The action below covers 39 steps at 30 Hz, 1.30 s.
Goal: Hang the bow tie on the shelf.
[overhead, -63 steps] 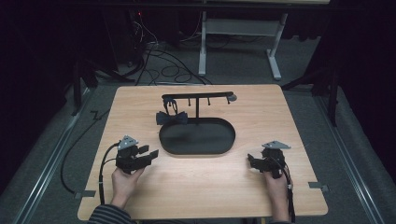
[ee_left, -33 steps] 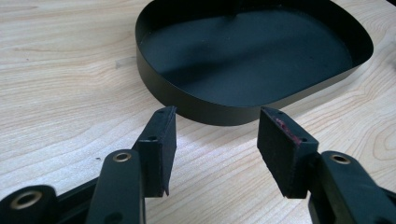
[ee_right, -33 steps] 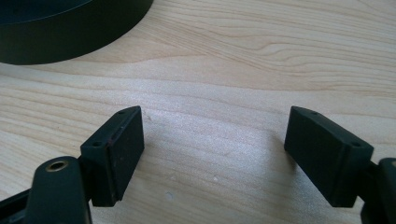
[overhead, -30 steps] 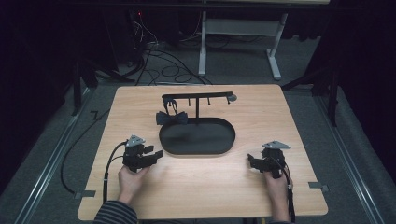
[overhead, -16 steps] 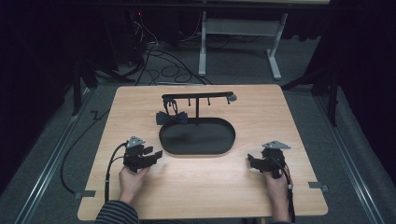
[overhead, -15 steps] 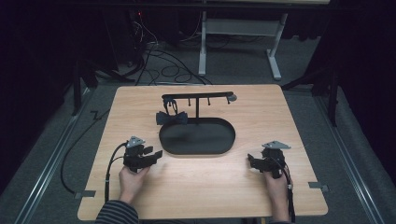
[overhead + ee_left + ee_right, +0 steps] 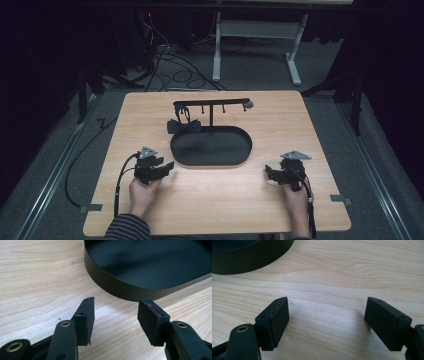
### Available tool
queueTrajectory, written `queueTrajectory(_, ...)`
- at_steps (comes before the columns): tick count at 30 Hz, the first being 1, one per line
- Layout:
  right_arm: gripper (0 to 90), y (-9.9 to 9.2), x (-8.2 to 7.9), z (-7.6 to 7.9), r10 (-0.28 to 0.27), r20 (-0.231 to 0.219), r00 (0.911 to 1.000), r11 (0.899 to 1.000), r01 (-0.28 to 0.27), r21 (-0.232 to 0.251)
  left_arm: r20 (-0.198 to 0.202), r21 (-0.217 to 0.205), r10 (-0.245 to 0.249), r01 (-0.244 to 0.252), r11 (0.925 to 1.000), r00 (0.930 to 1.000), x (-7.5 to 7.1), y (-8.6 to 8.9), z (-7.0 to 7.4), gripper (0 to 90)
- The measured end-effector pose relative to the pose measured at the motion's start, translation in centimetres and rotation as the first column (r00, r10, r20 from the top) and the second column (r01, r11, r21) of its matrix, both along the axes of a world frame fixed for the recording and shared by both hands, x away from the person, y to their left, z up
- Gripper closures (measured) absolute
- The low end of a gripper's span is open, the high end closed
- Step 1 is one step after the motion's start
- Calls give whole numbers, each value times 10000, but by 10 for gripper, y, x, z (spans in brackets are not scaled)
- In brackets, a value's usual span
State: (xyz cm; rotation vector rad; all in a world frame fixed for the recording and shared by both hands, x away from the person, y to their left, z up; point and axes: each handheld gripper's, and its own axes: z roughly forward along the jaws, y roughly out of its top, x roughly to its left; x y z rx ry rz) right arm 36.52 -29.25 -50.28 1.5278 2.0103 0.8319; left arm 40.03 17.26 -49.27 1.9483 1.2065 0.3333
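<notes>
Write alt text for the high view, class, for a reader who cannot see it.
A person's hands rest two open grippers, the left gripper and right gripper, on a wooden table, either side of a black oval tray. Behind the tray, a black bow tie hangs from a black rack.

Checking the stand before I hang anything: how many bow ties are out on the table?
1. A black bow tie sits at the left end of the stand, just behind the oval tray. The dark tray could hide more.
</notes>
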Motion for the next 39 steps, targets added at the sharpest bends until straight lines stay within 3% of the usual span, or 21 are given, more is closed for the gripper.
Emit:
queueTrajectory(25, 210, 0, 0, 0, 2, -3, 10000, 10000, -2, 5, 220, 875, 123, -142, 9961, 9997, 3, -6, -10, 470)
queueTrajectory(32, 210, 0, 0, 0, 0, -2, 10000, 10000, 0, 10, 673, 1095, 117, -190, 9938, 9977, 3, -9, -14, 432)
queueTrajectory(35, 210, 0, 0, 0, 3, -1, 10000, 10000, -3, 6, 789, 1468, 35, -151, 9890, 9969, 1, -14, -14, 403)
queueTrajectory(39, 211, 0, 0, 0, -2, -1, 10000, 10000, 2, 9, 755, 1474, 22, -134, 9890, 9971, 0, -15, -14, 380)
